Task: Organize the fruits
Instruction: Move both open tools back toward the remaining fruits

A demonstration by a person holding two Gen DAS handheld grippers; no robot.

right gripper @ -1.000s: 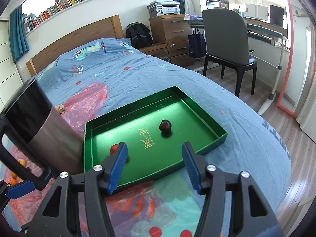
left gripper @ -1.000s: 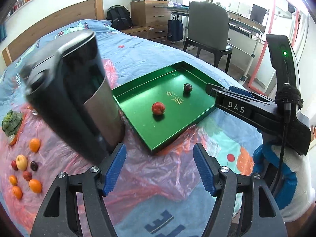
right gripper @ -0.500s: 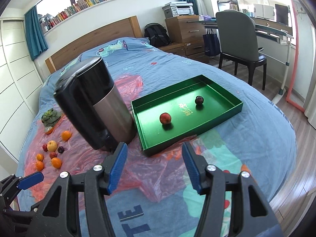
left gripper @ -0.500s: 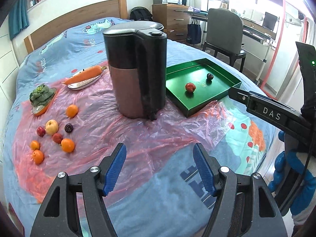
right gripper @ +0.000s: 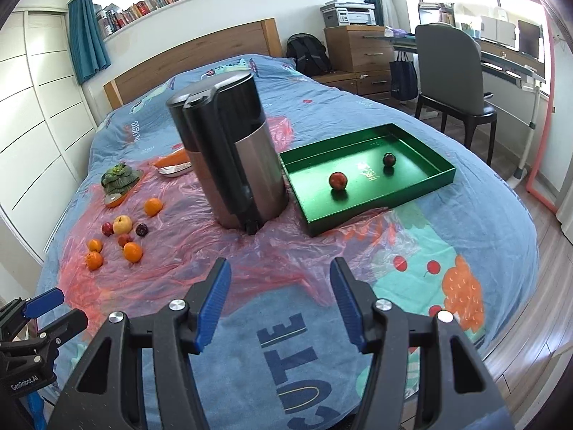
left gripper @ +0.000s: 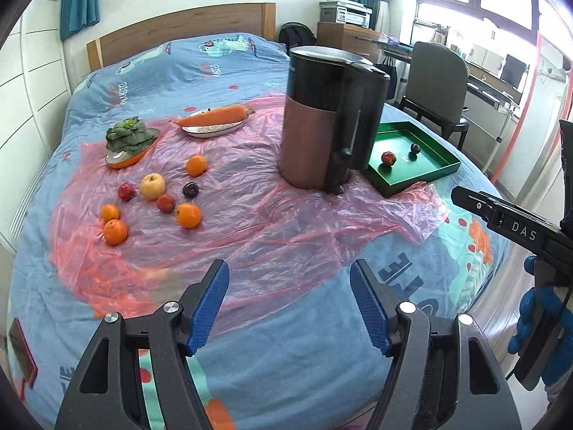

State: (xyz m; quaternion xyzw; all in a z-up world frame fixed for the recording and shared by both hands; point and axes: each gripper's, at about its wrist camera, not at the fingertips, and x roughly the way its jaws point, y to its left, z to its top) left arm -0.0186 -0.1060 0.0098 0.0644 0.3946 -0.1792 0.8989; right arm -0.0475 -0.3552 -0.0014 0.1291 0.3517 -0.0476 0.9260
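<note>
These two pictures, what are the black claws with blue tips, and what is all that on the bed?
No robot here: a person carries a hand-held gripper in each hand, with a camera looking along its fingers. One picture is from the left hand-held gripper, the other from the right hand-held gripper. Both are open and hold nothing. On the bed lie a pink plastic sheet, loose fruits, a tall kettle, and a green tray with a red fruit and a dark fruit.
</note>
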